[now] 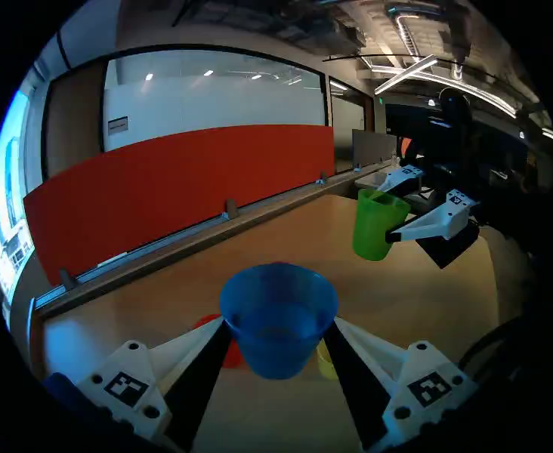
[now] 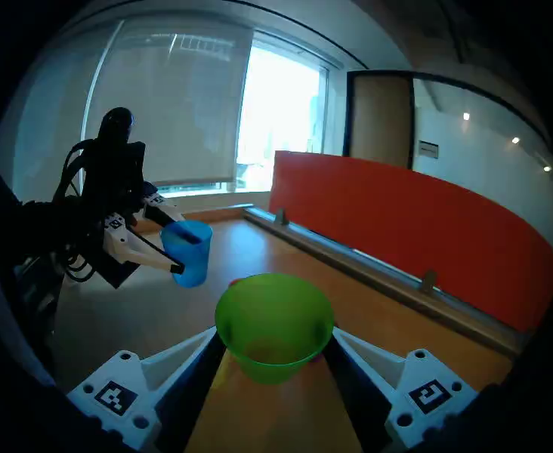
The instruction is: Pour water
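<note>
A blue cup [image 1: 278, 317] is held upright between the white fingers of my left gripper [image 1: 276, 343], which is shut on it above the wooden table [image 1: 299, 241]. In the right gripper view the same blue cup [image 2: 187, 251] hangs at the left with that gripper's fingers [image 2: 137, 245] pressed on its sides. My right gripper [image 2: 275, 351] is shut on a green cup [image 2: 274, 326], also upright. In the left gripper view the green cup [image 1: 376, 223] floats to the right and farther off, clamped by the right gripper [image 1: 420, 208]. I cannot tell whether either cup holds water.
A red object [image 1: 231, 351] and a yellow one [image 1: 325, 362] lie on the table under the blue cup. A red partition [image 1: 186, 189] with a metal rail runs along the table's far edge. A bright window [image 2: 280, 113] lies behind. Dark chairs and desks [image 1: 458, 151] stand at the right.
</note>
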`<move>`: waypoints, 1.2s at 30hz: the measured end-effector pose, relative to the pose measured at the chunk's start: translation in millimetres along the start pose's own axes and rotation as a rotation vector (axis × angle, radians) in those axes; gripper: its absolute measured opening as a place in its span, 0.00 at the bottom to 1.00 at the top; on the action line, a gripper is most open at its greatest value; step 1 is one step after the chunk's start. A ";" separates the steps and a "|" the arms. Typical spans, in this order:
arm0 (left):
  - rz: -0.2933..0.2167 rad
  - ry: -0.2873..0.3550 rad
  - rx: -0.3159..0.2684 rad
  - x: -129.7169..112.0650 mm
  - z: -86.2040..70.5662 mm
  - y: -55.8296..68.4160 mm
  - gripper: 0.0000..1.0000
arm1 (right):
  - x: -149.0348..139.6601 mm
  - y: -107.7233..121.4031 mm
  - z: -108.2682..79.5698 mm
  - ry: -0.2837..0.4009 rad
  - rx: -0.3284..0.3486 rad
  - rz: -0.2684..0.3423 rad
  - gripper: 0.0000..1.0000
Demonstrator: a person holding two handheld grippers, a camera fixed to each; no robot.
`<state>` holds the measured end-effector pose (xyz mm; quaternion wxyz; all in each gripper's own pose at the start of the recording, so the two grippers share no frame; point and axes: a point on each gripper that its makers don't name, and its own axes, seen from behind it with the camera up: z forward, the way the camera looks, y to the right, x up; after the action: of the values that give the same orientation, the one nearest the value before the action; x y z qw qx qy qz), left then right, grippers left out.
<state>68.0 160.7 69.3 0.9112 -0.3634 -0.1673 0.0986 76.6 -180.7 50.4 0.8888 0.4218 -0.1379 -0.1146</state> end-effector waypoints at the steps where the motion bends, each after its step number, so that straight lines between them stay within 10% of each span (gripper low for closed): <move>1: 0.001 0.008 0.004 2.8 -1.7 0.1 0.82 | 4.1 -0.7 -1.6 0.007 -0.001 0.001 0.88; 36: -0.027 0.223 0.053 72.4 -36.9 2.6 0.82 | 64.9 -10.2 -19.3 0.161 -0.034 0.000 0.89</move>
<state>148.6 161.1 59.3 0.9347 -0.3456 -0.0672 0.0496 143.0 -193.9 40.4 0.9040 0.4144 -0.0642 -0.0827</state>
